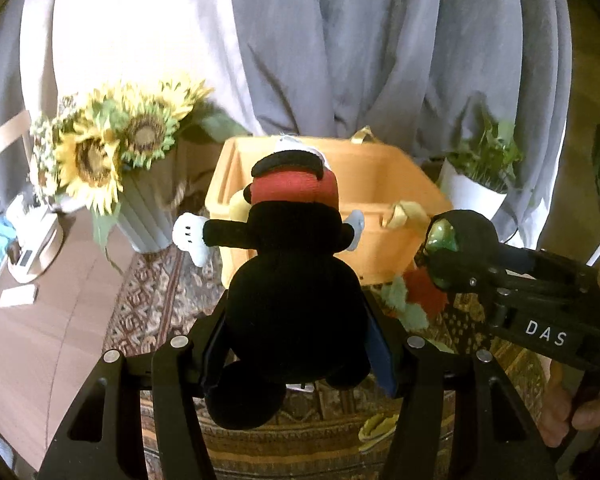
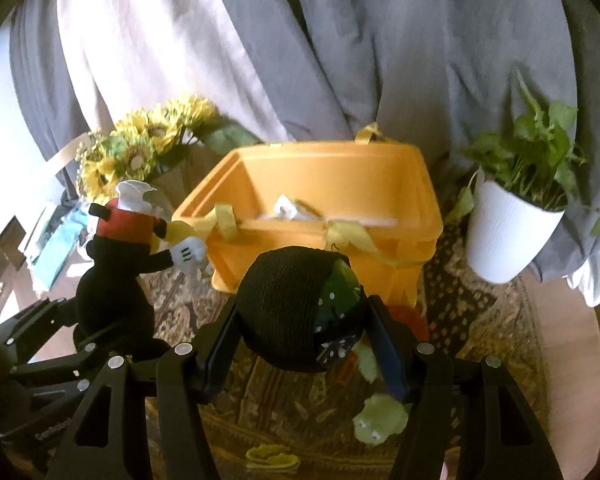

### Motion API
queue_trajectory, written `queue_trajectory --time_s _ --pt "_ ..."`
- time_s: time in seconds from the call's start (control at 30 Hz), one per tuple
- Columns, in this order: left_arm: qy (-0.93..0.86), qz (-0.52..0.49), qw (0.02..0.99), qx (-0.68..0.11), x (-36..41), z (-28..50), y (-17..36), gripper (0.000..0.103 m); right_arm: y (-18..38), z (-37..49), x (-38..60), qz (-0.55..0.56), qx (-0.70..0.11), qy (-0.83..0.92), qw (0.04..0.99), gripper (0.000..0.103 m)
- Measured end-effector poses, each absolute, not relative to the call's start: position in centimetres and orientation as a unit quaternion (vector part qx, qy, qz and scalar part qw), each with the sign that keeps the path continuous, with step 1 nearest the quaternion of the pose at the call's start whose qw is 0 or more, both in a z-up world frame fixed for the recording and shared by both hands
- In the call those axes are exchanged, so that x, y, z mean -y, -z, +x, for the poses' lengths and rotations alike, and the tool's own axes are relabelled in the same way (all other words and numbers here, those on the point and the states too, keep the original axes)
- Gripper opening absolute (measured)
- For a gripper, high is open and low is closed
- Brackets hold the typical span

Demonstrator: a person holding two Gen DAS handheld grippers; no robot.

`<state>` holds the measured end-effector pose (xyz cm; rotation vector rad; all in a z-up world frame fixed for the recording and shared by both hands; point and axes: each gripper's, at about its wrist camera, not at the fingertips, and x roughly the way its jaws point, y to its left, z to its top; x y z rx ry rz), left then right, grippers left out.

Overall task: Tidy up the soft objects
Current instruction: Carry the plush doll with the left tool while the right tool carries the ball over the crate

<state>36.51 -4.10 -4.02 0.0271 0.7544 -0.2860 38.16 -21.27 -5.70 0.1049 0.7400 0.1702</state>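
The orange bin (image 2: 380,184) stands open-topped, its yellow handle straps (image 2: 348,240) draped over the near rim. Just left of the bin a vase of sunflowers (image 1: 112,148) rises above rim height, and just right of it a white potted plant (image 2: 508,228) leans in. Behind the bin the grey curtain (image 2: 360,52) hangs close; in front, small green and red soft toys (image 2: 380,420) lie on the rug.

Sunflowers (image 1: 112,148) stand in a ribbed vase (image 1: 148,216) at the left (blooms leaning outward). A leafy plant (image 2: 536,148) fills a white pot (image 2: 508,232) at the right. Grey curtains (image 2: 340,52) hang behind, and a patterned rug (image 2: 472,320) covers the wooden floor (image 1: 60,320).
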Motion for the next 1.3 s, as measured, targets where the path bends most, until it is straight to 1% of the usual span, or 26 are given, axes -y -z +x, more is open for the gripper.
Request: queue_trajectory --time_s 0.53,0.8,1.1,1.3 --pt "0.157 0.016 0.941 -0.300 5.2 40.2 -0.7 0.059 1.8 40.7 22.3 0.060 -0.294 -0.067 0.951 0.062" --pt "0.161 0.018 0.941 -0.298 5.8 43.7 -1.4 0.059 0.7 43.7 23.0 0.060 -0.274 -0.060 0.958 0.062" --pt "0.175 0.030 0.937 -0.301 6.3 49.4 -1.0 0.059 0.4 48.8 23.5 0.058 -0.284 -0.048 0.956 0.062" --pt "0.178 0.038 0.935 -0.306 7.0 52.9 -0.2 0.059 1.1 51.7 23.9 0.048 -0.299 -0.040 0.952 0.062"
